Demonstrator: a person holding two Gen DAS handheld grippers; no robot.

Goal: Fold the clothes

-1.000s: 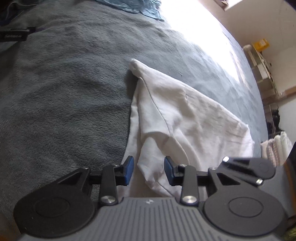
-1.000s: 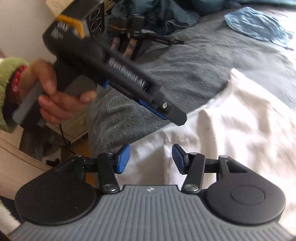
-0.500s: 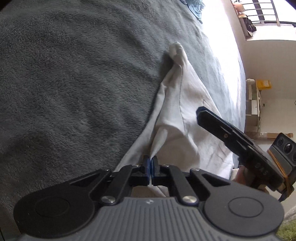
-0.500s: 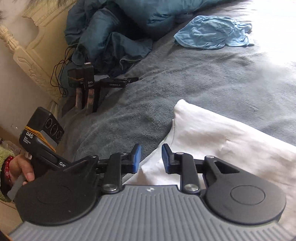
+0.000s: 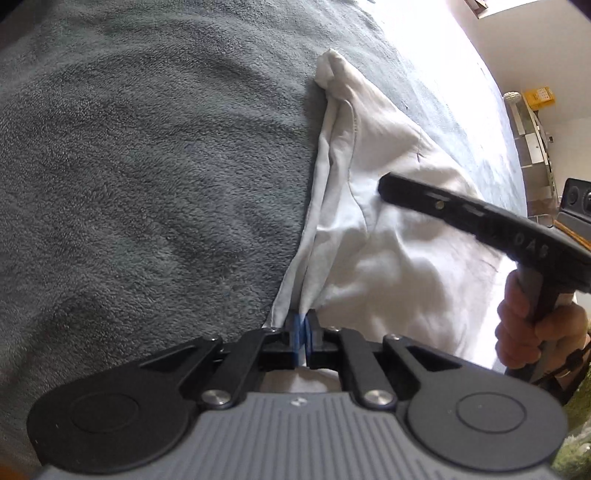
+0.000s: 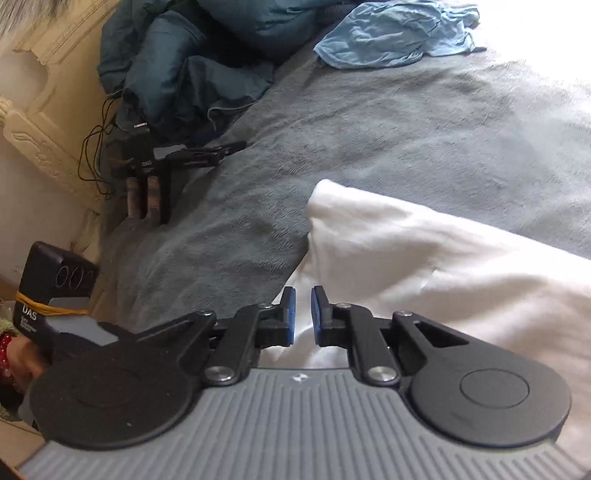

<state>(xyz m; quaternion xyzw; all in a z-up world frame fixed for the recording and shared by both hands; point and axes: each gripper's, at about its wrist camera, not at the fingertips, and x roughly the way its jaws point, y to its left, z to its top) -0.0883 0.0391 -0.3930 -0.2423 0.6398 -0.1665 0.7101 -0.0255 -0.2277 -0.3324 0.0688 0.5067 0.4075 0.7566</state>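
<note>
A white garment (image 5: 373,206) lies on a grey fleece blanket (image 5: 147,166). My left gripper (image 5: 302,326) is shut on the garment's near edge, pulling a fold of cloth up between its blue pads. My right gripper (image 6: 303,314) hovers over the same garment (image 6: 424,258) near its left edge. Its jaws are narrowly apart with white cloth below the gap. In the left wrist view the right gripper's black body (image 5: 480,218) reaches over the garment from the right, held by a hand (image 5: 535,317).
A light blue garment (image 6: 395,33) and a dark teal duvet (image 6: 192,55) lie at the far end of the bed. Another black gripper tool (image 6: 173,158) with cables rests by the carved headboard (image 6: 33,144). Shelves (image 5: 535,122) stand beyond the bed.
My left gripper closed on the garment's edge and has stayed shut on it. My right gripper's jaws have narrowed and it has moved over the garment's left edge.
</note>
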